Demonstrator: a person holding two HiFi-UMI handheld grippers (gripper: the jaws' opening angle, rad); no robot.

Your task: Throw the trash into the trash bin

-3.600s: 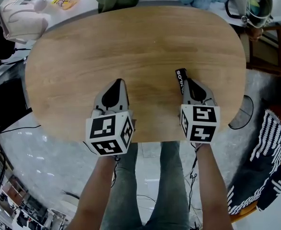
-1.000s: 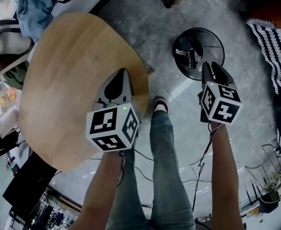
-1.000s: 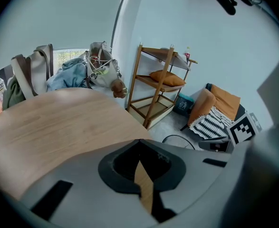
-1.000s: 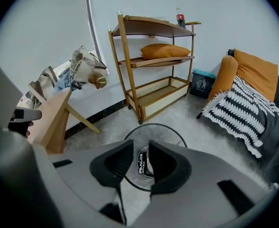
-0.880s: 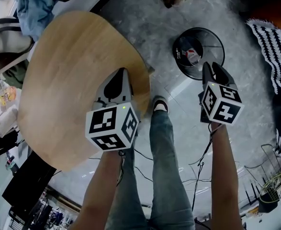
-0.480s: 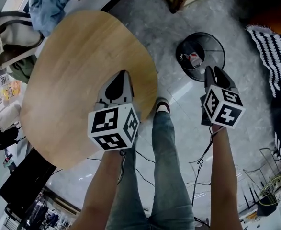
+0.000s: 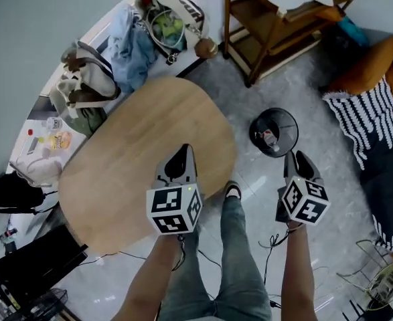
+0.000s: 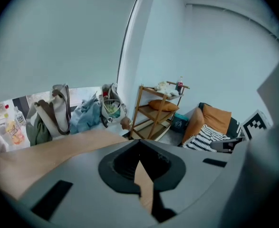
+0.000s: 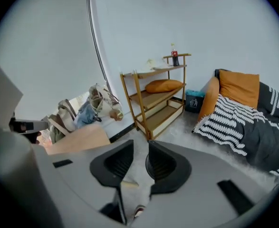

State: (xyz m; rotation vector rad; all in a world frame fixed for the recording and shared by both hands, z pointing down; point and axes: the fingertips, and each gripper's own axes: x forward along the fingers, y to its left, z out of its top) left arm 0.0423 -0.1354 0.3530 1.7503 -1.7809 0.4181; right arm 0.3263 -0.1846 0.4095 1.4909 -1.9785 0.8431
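The small black wrapper (image 7: pixel 270 139) now lies in the round black wire trash bin (image 7: pixel 252 131) on the floor (image 7: pixel 260 179) as the right gripper (image 7: pixel 296 158), jaws apart and empty, and left gripper (image 7: pixel 181 154), jaws together, rise clear, job apparently done.

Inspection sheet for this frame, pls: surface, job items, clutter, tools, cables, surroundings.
Surface: oval wooden table, nothing seen on it.
Job's things: round black mesh trash bin on the floor, red-and-white trash inside.
Clutter: grey tote bag, blue clothing by the wall.
Tools: left tool shut, empty; right tool open, empty.
Cables: thin black cables by the person's legs.
Surroundings: wooden shelf rack, orange cushion, black-and-white striped blanket.
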